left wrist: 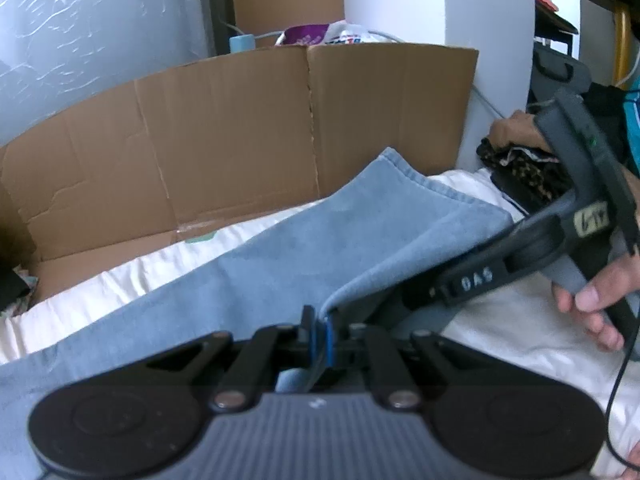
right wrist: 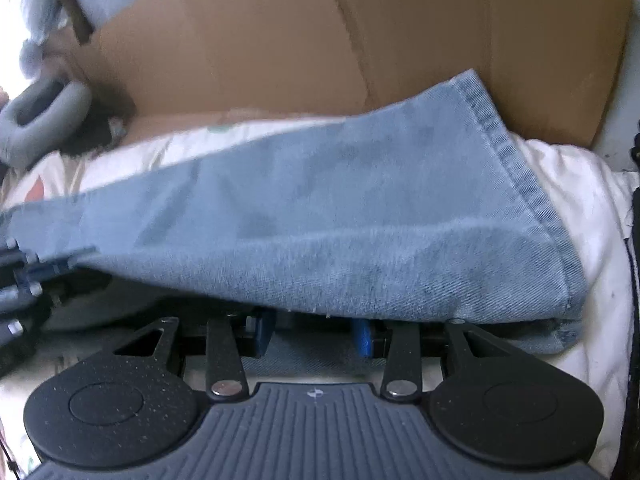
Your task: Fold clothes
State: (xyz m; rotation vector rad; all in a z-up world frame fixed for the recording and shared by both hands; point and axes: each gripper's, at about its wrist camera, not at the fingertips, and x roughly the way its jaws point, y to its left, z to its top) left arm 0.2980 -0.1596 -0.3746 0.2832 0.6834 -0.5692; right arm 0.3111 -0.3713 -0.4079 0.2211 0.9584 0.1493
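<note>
While left tongs (left wrist: 320,334) pinch it, jeans (right wrist: 320,216) drape over right tongs (right wrist: 316,334).

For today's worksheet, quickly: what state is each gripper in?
Left gripper: shut on the jeans.
Right gripper: open, fingers under the jeans.

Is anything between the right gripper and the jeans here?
Nothing visible. The right gripper sits open under the jeans, whose edge drapes over its fingers. The left gripper is shut on the same edge.
</note>
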